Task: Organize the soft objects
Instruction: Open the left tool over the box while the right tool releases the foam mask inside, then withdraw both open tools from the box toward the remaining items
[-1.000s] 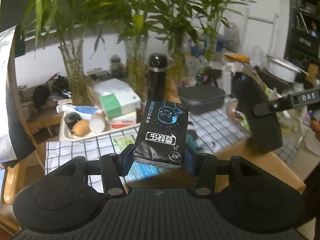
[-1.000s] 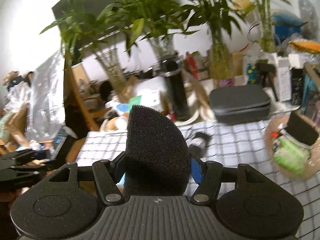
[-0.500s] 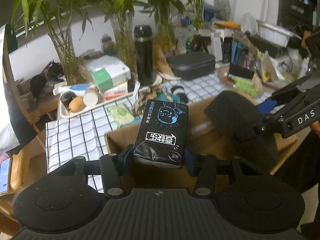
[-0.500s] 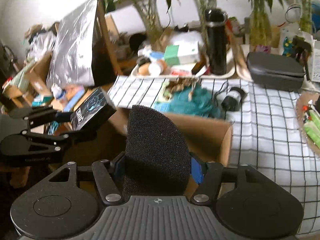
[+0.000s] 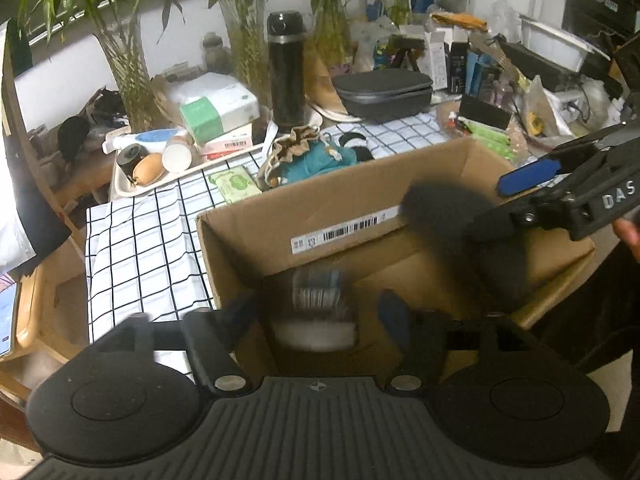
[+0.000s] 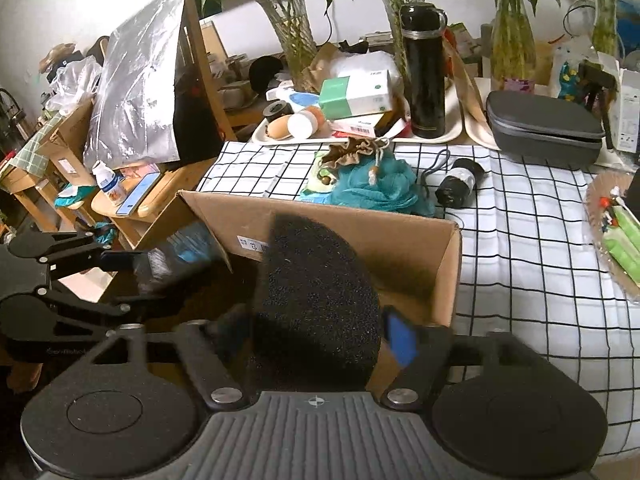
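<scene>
An open cardboard box [image 5: 344, 204] stands at the table's near edge; it also shows in the right wrist view [image 6: 404, 248]. My left gripper [image 5: 320, 312] is open over the box. The black tissue pack [image 5: 316, 308] is blurred between the spread fingers, dropping into the box. My right gripper [image 6: 316, 320] sits above the box with its jaws spread. The black foam sponge [image 6: 316, 296] still sits between them, its edges blurred; it also shows in the left wrist view [image 5: 452, 216].
On the checked cloth [image 6: 520, 248] lie a teal cloth with a brown pouch [image 6: 372, 184], a green wipes pack [image 5: 234, 184] and a black roll [image 6: 458, 182]. Behind stand a black flask [image 6: 424, 68], trays, a grey case [image 6: 544, 124] and plant vases.
Both grippers moved down over the box. The left gripper opened and let go of the tissue pack, which is falling. The right gripper's jaws have widened around the sponge.
</scene>
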A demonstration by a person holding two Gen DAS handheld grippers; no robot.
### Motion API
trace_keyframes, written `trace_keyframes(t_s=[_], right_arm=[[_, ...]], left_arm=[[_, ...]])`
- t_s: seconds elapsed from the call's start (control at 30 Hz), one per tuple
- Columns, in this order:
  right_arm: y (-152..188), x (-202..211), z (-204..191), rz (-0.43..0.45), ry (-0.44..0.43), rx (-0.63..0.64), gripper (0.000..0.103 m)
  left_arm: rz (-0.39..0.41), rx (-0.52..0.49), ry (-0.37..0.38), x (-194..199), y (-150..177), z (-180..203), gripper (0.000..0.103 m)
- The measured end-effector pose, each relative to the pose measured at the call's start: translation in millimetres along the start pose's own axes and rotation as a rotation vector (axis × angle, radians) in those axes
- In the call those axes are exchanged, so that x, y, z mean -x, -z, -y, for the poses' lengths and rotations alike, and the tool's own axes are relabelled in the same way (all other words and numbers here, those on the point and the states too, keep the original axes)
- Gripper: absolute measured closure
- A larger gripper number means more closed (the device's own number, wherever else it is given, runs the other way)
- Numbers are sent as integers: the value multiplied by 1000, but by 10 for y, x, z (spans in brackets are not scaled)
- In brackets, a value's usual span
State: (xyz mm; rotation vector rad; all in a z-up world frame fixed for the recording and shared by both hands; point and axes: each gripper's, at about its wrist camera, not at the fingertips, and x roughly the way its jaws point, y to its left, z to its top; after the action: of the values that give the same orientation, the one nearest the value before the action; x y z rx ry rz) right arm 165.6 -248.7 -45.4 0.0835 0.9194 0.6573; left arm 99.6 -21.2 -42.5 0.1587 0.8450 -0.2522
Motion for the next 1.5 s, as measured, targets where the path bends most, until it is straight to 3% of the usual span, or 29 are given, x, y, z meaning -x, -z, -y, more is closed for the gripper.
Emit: trace_keyframes(t_s=[0.1,0.43,1.03,1.5], right_arm=[[-9,36,-10,26,-3,11,3],[-47,137,-24,115,-21,37,0],[-57,143,206,158,100,-61,0],[-59,114,299,176,170,-76,0]], left_arm=[[18,3,-1,38,-6,-2,29],[68,37,12,104,-46,-39,29],[102,100,14,123,-80,-173,29],[140,88,1,79,-144,-352,29]])
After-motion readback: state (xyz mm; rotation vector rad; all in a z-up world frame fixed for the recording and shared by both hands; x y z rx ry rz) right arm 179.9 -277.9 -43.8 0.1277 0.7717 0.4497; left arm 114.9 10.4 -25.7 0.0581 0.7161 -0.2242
